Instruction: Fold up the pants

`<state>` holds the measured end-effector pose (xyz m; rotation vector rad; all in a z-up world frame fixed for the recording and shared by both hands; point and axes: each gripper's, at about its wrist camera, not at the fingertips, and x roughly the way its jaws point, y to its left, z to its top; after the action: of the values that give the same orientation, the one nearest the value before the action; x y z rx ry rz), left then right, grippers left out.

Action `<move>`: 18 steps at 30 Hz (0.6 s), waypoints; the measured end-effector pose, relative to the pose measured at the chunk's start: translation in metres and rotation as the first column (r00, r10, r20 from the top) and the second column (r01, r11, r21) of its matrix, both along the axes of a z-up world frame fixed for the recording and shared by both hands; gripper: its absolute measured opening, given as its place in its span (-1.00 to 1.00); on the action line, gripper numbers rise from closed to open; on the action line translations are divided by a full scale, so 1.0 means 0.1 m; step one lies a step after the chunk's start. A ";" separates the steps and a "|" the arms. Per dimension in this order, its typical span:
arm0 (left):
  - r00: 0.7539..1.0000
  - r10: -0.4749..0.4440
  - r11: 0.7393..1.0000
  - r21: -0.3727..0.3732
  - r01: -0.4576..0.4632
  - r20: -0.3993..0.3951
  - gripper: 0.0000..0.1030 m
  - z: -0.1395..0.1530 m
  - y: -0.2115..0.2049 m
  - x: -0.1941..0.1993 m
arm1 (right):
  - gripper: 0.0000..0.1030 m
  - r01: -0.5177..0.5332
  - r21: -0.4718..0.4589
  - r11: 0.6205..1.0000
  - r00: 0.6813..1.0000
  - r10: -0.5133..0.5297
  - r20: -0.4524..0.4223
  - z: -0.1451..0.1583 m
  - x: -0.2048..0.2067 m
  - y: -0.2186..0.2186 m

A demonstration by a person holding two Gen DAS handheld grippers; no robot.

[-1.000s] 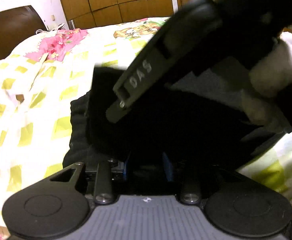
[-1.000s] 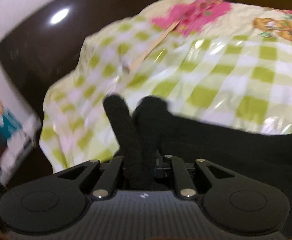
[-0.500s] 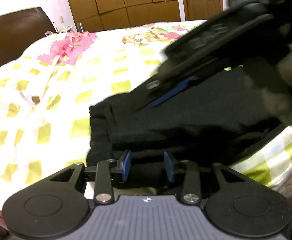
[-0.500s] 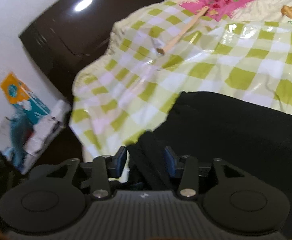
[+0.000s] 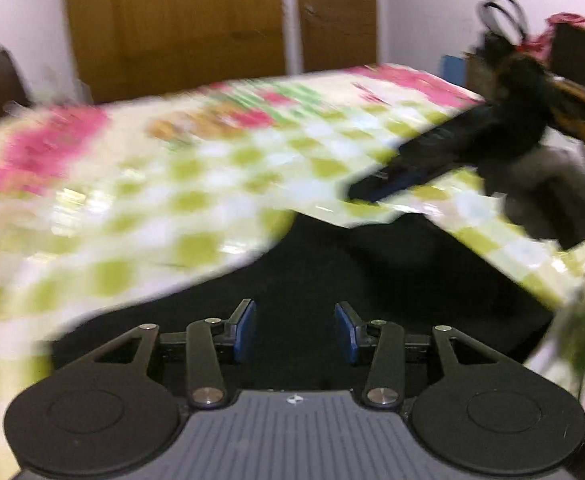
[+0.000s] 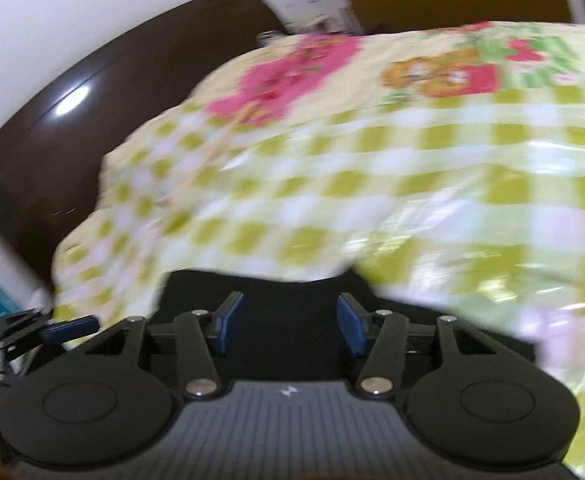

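Pants (image 5: 332,280), black and bundled into a compact dark mass, lie on the bed (image 5: 196,184), filling the lower middle of my left wrist view and the bottom centre of my right wrist view, right in front of my tongs. Both pictures are smeared by motion, so I cannot make out individual folds or edges. My left tongs (image 5: 295,330) are opening, blue pads apart, with only dark cloth seen beyond the gap and nothing pinched. My right tongs (image 6: 284,322) are opening too, pads apart, gripping nothing; they also appear at the right of the left view, over the checked green-and-white bedspread (image 6: 412,160). I judge the folding nearly or fully done: the pants sit as one tidy heap and both tongs have let go. What may remain is a final smoothing, though blur keeps me from confirming neatness.
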<state>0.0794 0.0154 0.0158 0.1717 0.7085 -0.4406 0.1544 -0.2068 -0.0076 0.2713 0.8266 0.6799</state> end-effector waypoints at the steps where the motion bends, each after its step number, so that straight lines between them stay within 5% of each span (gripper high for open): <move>1: 0.999 -0.032 0.999 -0.012 0.031 -0.024 0.08 -0.09 -0.10 0.11 | 0.03 -0.008 0.009 1.000 1.000 0.008 -0.018 -0.06 0.11 -0.07; 5: 0.993 -0.071 0.997 0.023 0.074 -0.096 0.07 -0.37 -0.37 0.31 | 0.04 -0.065 0.087 0.994 0.985 0.078 -0.152 -0.45 0.64 -0.32; 9: 0.987 -0.074 0.997 0.005 0.075 -0.142 0.09 -0.47 -0.36 0.31 | 0.05 -0.131 0.260 0.957 0.934 0.207 -0.292 -0.73 0.89 -0.49; 14: 0.986 -0.080 0.996 0.035 0.086 -0.145 0.10 -0.49 -0.37 0.31 | 0.25 -0.289 0.353 0.890 0.856 0.405 -0.321 -0.72 0.91 -0.43; 18: 0.985 -0.084 0.995 0.036 0.090 -0.149 0.12 -0.48 -0.37 0.30 | 0.25 -0.401 0.268 0.876 0.845 0.466 -0.261 -0.53 0.85 -0.35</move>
<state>0.1093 -0.0215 -0.0327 0.2119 0.8582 -0.5257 0.2392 -0.2417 -0.0608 0.3907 1.1486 1.1771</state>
